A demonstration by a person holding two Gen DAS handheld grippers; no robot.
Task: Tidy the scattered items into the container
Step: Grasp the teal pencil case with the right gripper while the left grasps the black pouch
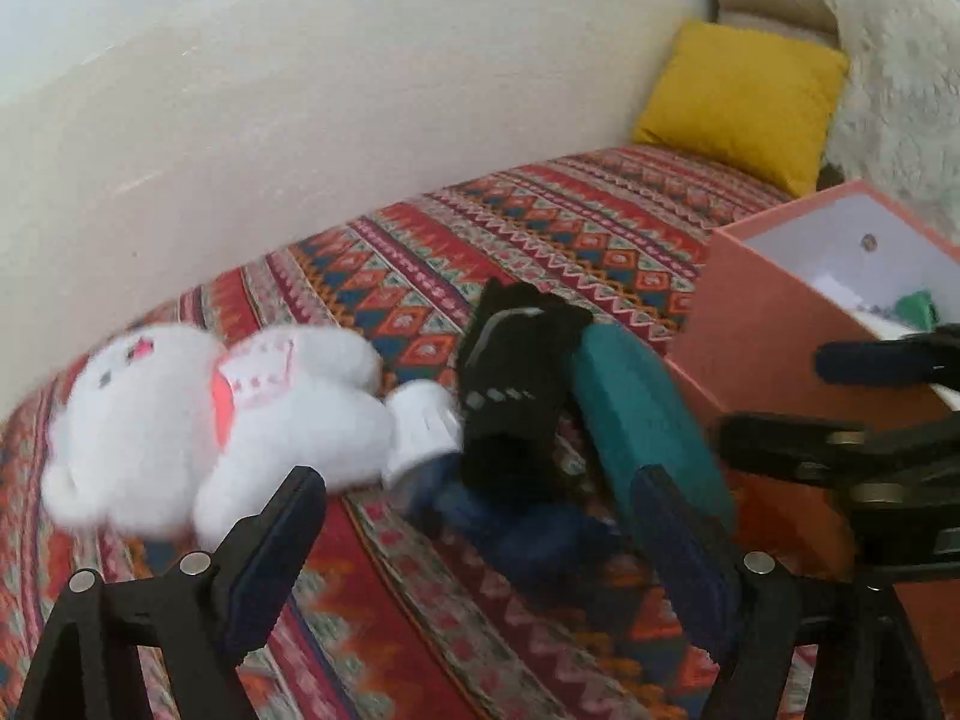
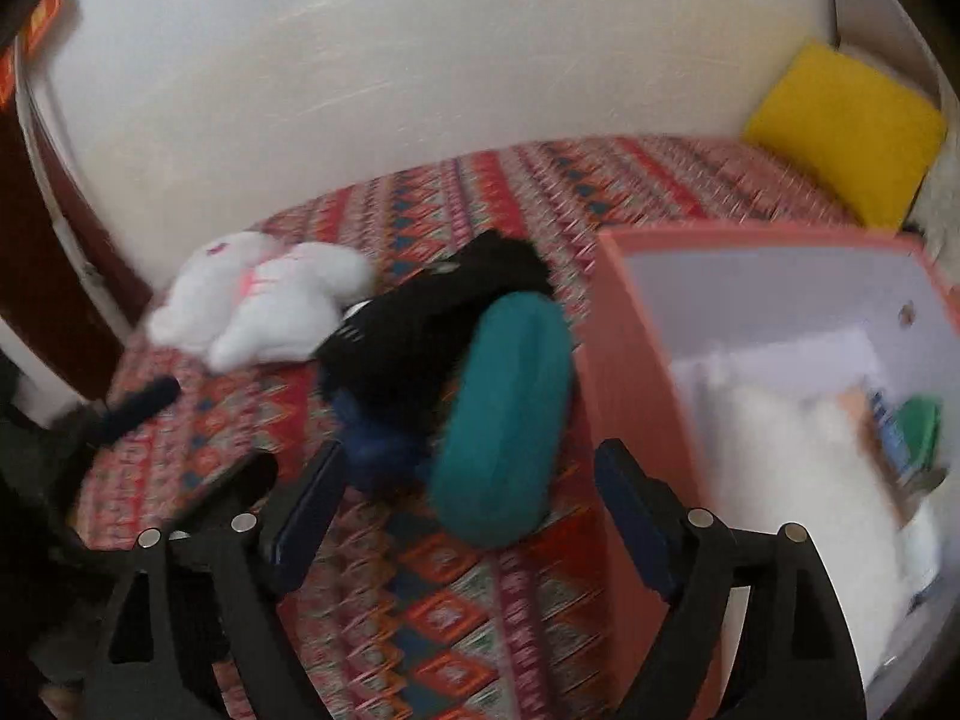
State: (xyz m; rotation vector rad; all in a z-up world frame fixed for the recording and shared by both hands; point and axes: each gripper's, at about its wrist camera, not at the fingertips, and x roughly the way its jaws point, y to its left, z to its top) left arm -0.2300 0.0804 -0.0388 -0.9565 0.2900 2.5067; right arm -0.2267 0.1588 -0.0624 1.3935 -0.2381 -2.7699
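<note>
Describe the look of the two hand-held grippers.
Both match. The left hand-held gripper and right hand-held gripper have black angular frames, two flat fingers faced with dark navy pads, and round silver studs on the finger bases. No cables or sleeves show.

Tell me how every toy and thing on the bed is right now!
White teddy: lying on the bedspread, out of the box.
Black glove: lying on the pile, out.
Teal case: leaning beside the box, out.
Blue cloth: under the glove, out.
Pink box: open, partly filled.
Left hand-held gripper: open, empty.
Right hand-held gripper: open, empty.
</note>
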